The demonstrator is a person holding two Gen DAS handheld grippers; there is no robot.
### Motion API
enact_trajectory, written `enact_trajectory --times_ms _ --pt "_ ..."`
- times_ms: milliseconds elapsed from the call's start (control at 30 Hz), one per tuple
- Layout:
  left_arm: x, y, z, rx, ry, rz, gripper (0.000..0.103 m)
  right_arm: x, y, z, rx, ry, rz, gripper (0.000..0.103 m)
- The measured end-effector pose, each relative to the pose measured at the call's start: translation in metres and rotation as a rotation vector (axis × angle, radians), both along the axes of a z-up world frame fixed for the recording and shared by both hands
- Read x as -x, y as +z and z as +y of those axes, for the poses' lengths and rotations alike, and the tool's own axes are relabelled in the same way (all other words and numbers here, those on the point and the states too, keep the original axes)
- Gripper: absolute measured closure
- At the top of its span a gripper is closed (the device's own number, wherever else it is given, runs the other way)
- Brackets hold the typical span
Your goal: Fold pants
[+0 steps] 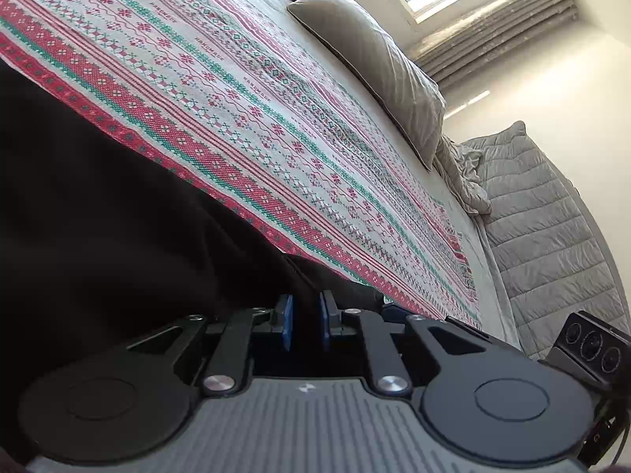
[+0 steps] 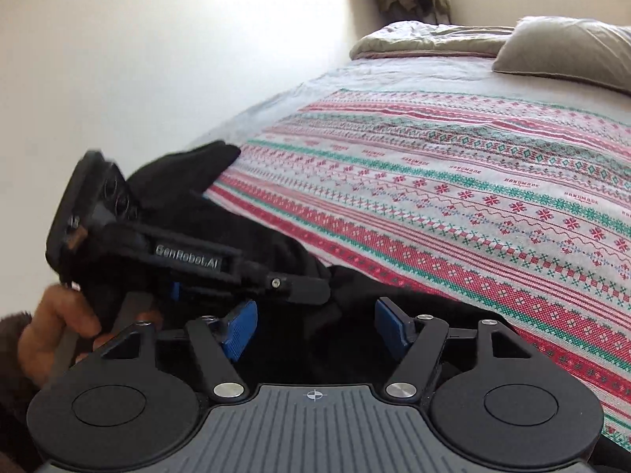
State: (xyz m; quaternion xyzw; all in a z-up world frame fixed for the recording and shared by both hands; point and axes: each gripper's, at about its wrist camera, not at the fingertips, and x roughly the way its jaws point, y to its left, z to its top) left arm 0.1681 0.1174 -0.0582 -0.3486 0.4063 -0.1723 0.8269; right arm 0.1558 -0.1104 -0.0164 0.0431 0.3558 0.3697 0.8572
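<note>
Pants (image 1: 98,205): black, on the patterned bedspread (image 1: 276,118) at its near edge.
Left view: left gripper (image 1: 305,325) pinches a fabric fold. Right view: right gripper (image 2: 315,329) spread over the cloth (nothing clamped); the single pinch may slip, dropping the fold.

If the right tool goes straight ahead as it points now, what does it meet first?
Probably the black pants lying just past the right tool; beyond them is the patterned blanket. Depth is hard to judge.
</note>
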Motion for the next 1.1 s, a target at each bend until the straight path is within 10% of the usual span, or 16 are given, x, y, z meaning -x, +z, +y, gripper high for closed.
enact_trajectory --times_ms 200,567,933,1100 --pt "0.007 0.012 0.014 -0.044 0.016 -0.062 0.044 -0.035 -0.009 -0.026 -0.174 -0.083 0.157 0.036" --pt "0.009 0.007 0.0 -0.215 -0.157 -0.068 0.042 -0.098 -0.033 -0.025 -0.288 -0.196 0.364 0.035" --pt "0.007 0.008 0.004 -0.218 -0.185 -0.055 0.041 -0.102 -0.012 0.003 -0.258 -0.152 0.243 0.037" --pt "0.008 0.009 0.0 -0.244 -0.192 -0.063 0.041 -0.118 -0.032 0.001 -0.143 -0.255 0.358 0.063"
